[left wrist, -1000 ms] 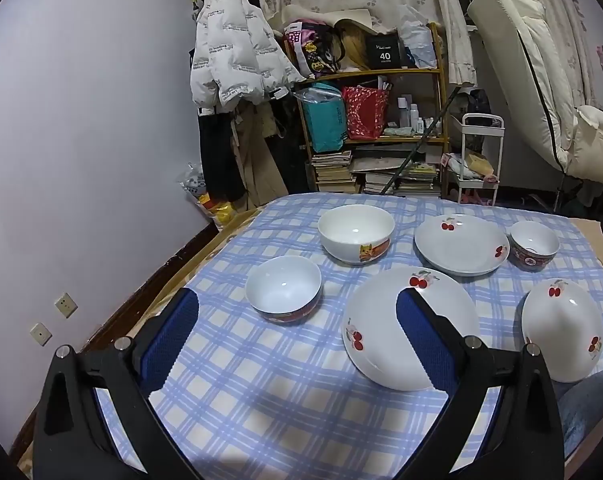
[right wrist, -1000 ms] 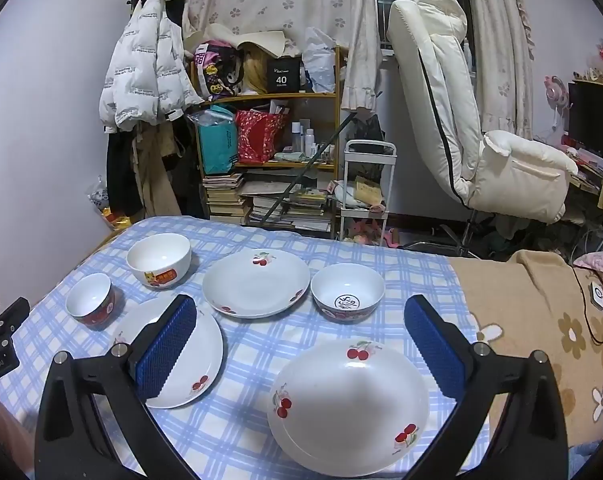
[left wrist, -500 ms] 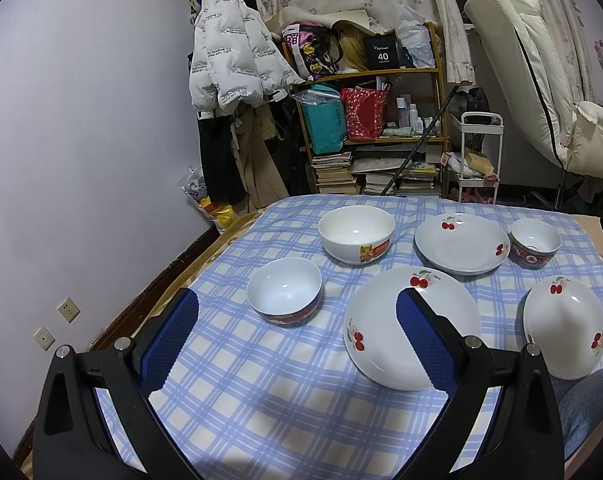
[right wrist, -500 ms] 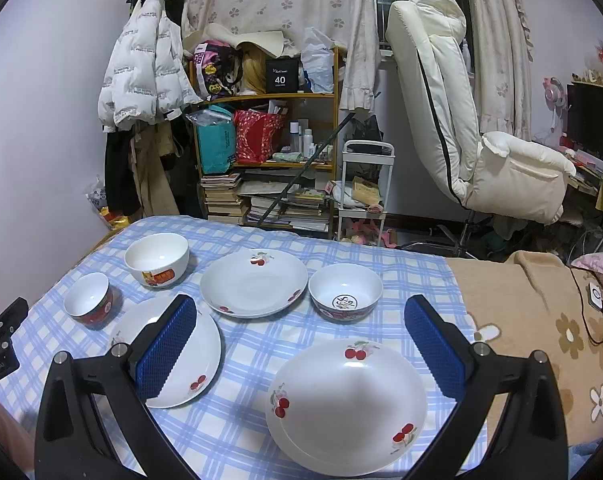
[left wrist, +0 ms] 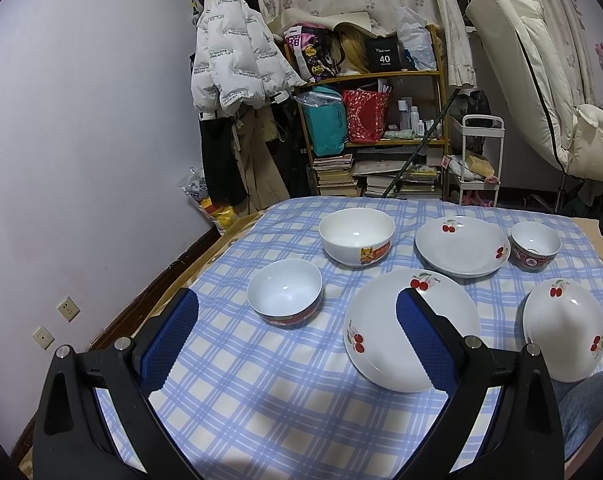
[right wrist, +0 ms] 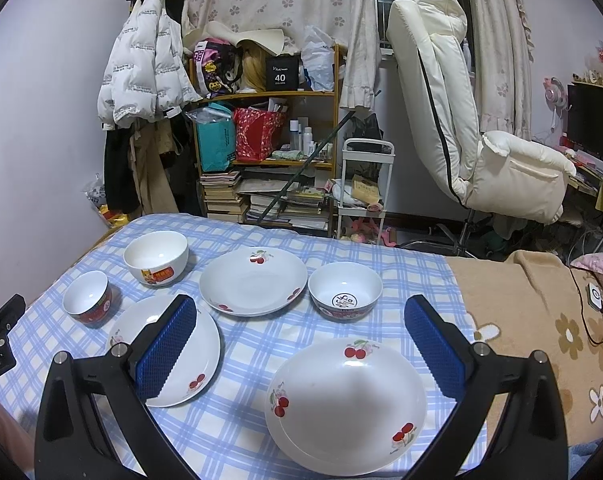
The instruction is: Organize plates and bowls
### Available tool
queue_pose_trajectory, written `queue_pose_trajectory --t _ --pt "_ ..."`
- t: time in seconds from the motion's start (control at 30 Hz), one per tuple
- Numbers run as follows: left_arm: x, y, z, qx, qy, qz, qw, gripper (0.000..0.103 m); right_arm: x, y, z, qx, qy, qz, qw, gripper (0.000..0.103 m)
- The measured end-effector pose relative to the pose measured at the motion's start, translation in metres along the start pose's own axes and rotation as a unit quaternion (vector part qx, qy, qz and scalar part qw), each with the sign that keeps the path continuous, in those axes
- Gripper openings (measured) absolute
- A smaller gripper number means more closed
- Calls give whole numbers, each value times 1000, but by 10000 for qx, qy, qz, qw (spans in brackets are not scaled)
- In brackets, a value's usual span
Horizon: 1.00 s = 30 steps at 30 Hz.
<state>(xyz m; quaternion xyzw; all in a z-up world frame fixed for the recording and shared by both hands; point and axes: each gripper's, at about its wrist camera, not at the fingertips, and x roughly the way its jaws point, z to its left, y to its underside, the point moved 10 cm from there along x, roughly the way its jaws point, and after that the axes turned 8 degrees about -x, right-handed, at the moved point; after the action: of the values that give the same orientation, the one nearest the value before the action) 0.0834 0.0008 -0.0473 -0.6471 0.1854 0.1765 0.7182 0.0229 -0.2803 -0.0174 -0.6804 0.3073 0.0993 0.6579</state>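
Observation:
Three white cherry plates and three bowls sit on a blue checked cloth [right wrist: 241, 412]. In the right wrist view: a near plate [right wrist: 346, 404], a left plate [right wrist: 205, 344], a far plate [right wrist: 253, 280], a big white bowl [right wrist: 156, 258], a small red-banded bowl [right wrist: 87, 298] and a patterned bowl [right wrist: 344, 291]. My right gripper [right wrist: 299, 344] is open, above the near plate. My left gripper [left wrist: 297, 336] is open and empty, hovering near the small red-banded bowl [left wrist: 284, 292] and the middle plate [left wrist: 381, 336].
A beige flowered blanket [right wrist: 533, 320] covers the surface on the right. A cluttered shelf [right wrist: 269, 152], a hanging white jacket [right wrist: 145, 68] and a white recliner chair [right wrist: 481, 152] stand behind. A wall [left wrist: 81, 160] runs along the left.
Both grippers have drifted slightly; the dishes sit a little lower and nearer in view. Nothing was grasped or moved.

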Motion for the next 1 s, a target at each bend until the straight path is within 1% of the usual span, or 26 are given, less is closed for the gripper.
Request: queue_pose_trajectory --t 0.93,1.0 --pt "0 -2 0 9 -23 -8 10000 98 -2 -2 2 -17 23 26 10000 103" --pt "0 -2 0 9 -27 -13 10000 98 3 3 -6 -15 39 42 10000 103"
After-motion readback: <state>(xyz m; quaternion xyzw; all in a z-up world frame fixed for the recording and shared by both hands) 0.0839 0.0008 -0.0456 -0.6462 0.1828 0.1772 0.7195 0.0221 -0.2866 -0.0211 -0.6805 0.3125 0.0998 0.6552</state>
